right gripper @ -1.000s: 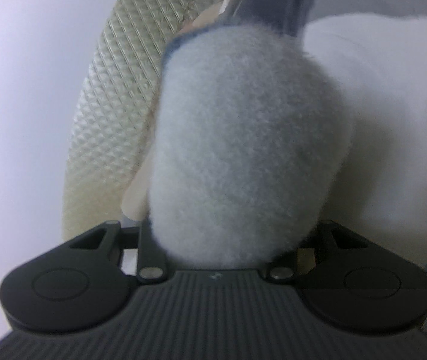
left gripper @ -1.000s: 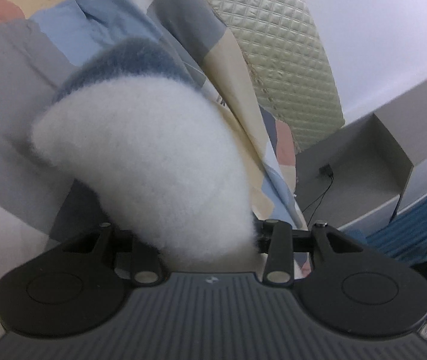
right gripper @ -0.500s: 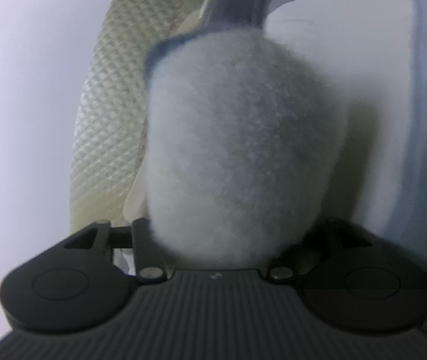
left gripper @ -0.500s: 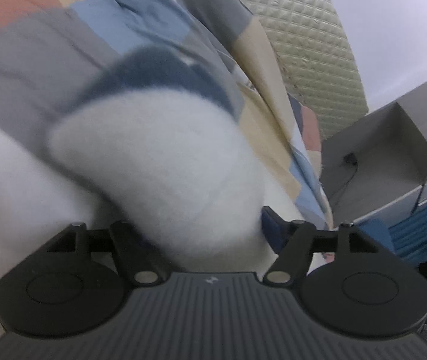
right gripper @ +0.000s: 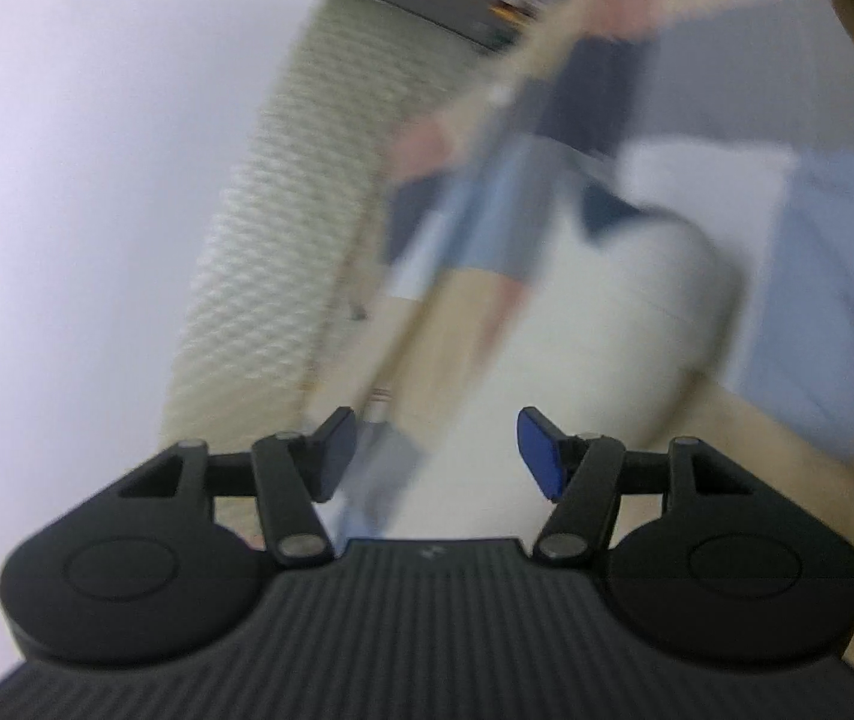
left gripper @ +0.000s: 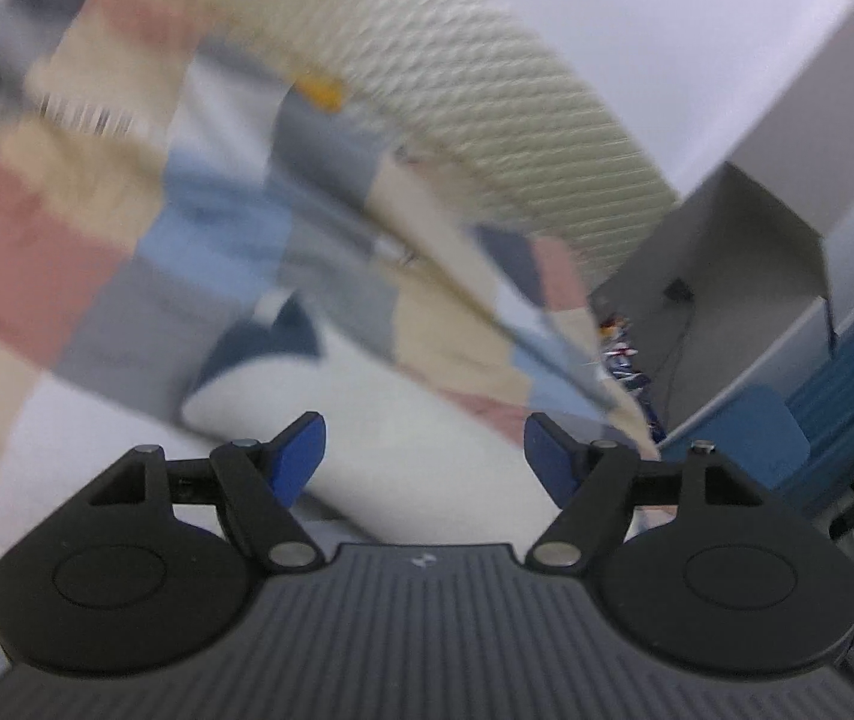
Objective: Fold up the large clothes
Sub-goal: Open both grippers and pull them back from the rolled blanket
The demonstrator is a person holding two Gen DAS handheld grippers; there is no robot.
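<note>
Fleece garment (left gripper: 391, 420) lies released on the patchwork bed cover (left gripper: 97, 276); my left tool (left gripper: 424, 450) and right tool (right gripper: 436, 450), jaws just opened, hold nothing; next I must regrip an edge

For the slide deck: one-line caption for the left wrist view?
Left gripper, jaws just opened, empty above the white fleece garment lying on a patchwork bedspread.

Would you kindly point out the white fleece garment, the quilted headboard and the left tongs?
white fleece garment (left gripper: 427, 450): left wrist view, on its fluffy white face.
quilted headboard (left gripper: 523, 138): left wrist view, on its padded cream surface.
left tongs (left gripper: 424, 450): left wrist view, midway between the blue tips.
</note>
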